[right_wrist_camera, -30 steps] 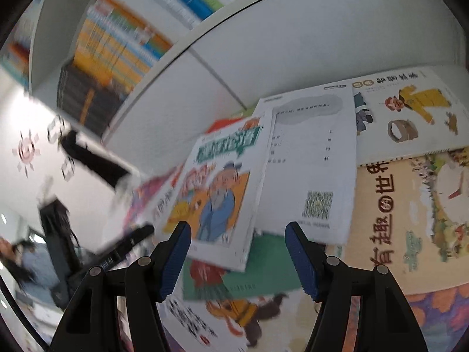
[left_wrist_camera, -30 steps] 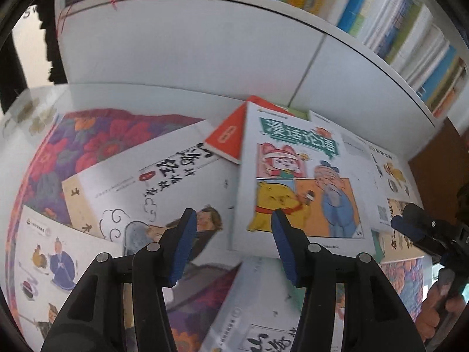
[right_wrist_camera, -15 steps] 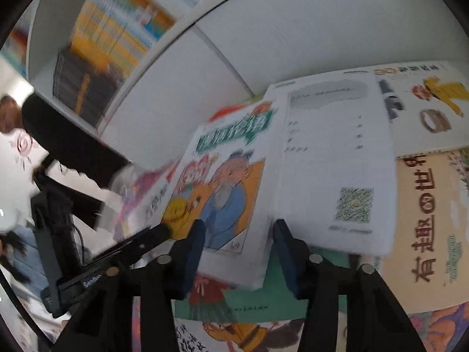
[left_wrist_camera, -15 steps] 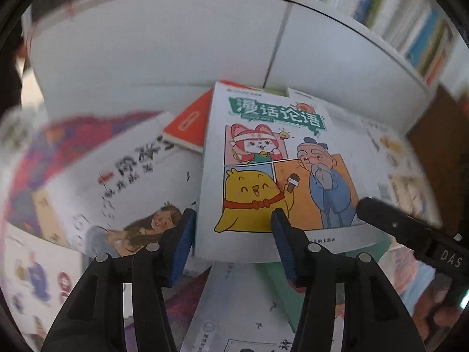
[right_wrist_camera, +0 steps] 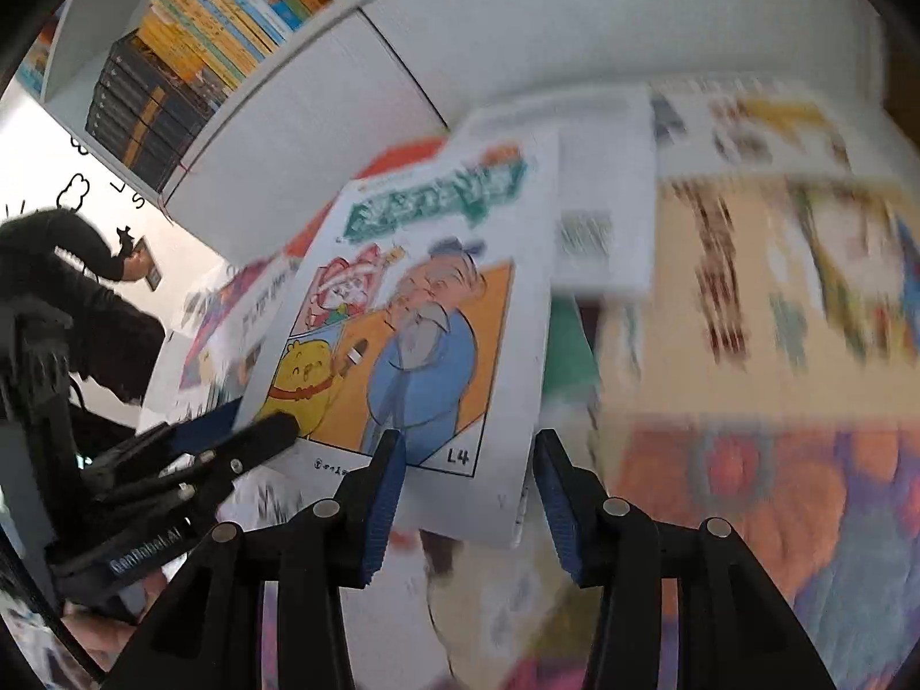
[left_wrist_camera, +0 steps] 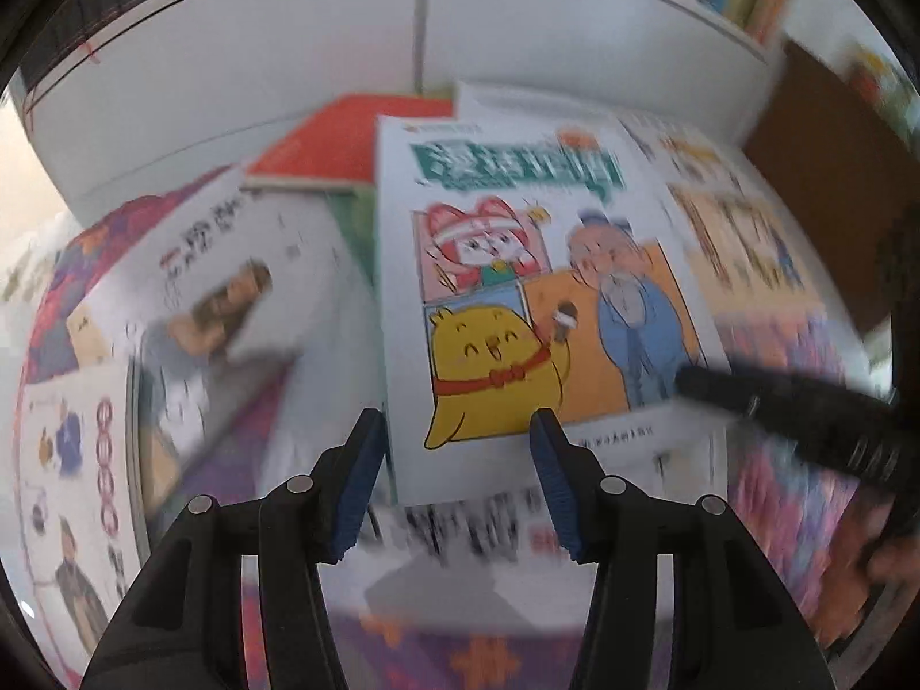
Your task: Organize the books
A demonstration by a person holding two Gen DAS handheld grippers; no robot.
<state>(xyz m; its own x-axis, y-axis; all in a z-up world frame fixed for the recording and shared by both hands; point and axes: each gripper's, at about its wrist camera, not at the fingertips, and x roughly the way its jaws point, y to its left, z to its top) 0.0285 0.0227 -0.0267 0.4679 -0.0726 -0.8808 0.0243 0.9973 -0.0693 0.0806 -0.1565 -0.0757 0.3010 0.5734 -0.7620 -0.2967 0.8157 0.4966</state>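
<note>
A white comic book (left_wrist_camera: 517,287) (right_wrist_camera: 425,310), its cover showing a yellow chick and a bearded man in blue, lies on top of a heap of books. In the left wrist view my left gripper (left_wrist_camera: 457,460) is open, and the book's lower left corner lies between its jaws. From the right wrist view the left gripper (right_wrist_camera: 241,431) has one finger under that corner and one over it. My right gripper (right_wrist_camera: 468,471) stands open around the book's lower right corner, with no pad pressing on it. One of its black fingers (left_wrist_camera: 747,397) crosses that corner.
More books lie around it on a flowered cloth (left_wrist_camera: 471,650): an orange one (left_wrist_camera: 356,144), a white one with a drawn figure (left_wrist_camera: 230,264), a yellow one (right_wrist_camera: 776,287). Behind is a white bookcase (left_wrist_camera: 287,57) with shelved books (right_wrist_camera: 190,40). A person in black (right_wrist_camera: 75,287) is at the left.
Both grippers have come in on the comic book, which now fills the middle of both views. The right jaws have narrowed. The left view has rolled.
</note>
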